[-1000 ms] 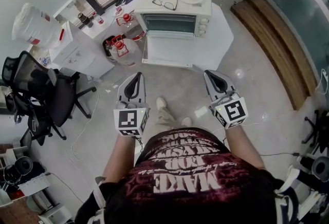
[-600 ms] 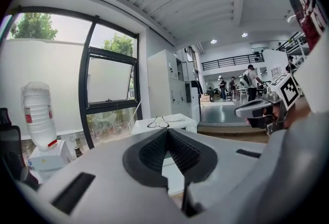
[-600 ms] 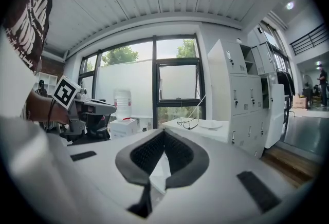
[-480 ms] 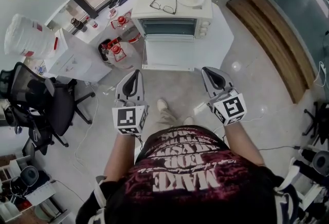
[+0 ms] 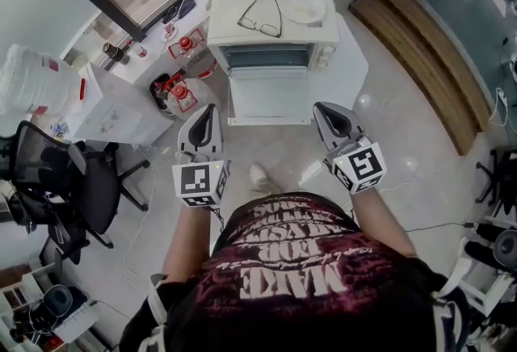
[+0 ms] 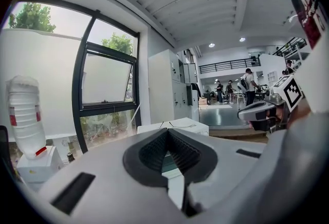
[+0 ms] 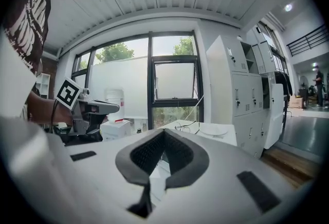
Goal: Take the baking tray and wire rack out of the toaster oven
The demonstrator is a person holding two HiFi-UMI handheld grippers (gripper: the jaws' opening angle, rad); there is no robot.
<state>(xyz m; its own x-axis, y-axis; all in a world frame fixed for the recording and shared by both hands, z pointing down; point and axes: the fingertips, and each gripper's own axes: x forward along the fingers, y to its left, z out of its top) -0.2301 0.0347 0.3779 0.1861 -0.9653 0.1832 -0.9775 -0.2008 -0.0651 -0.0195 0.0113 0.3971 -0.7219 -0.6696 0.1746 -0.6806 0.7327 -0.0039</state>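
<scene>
There's the left gripper (image 5: 208, 111), jaws pressed together with nothing between them, and the right gripper (image 5: 325, 109) is the same, tips closed and empty. Both sit side by side, pointing at the toaster oven (image 5: 273, 29) ahead, well apart from it. It stands on a white table (image 5: 353, 68), door (image 5: 271, 94) dropped open toward the grippers. Glasses (image 5: 260, 13) and a plate (image 5: 303, 10) lie on top. The tray and rack can't be made out in the dim cavity.

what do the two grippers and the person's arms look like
The left gripper and right gripper are light grey wedge-shaped shells with dark ribbed pads, each carrying a white cube with black square markers. The person wears a dark T-shirt with reddish pattern and pale lettering.
</scene>
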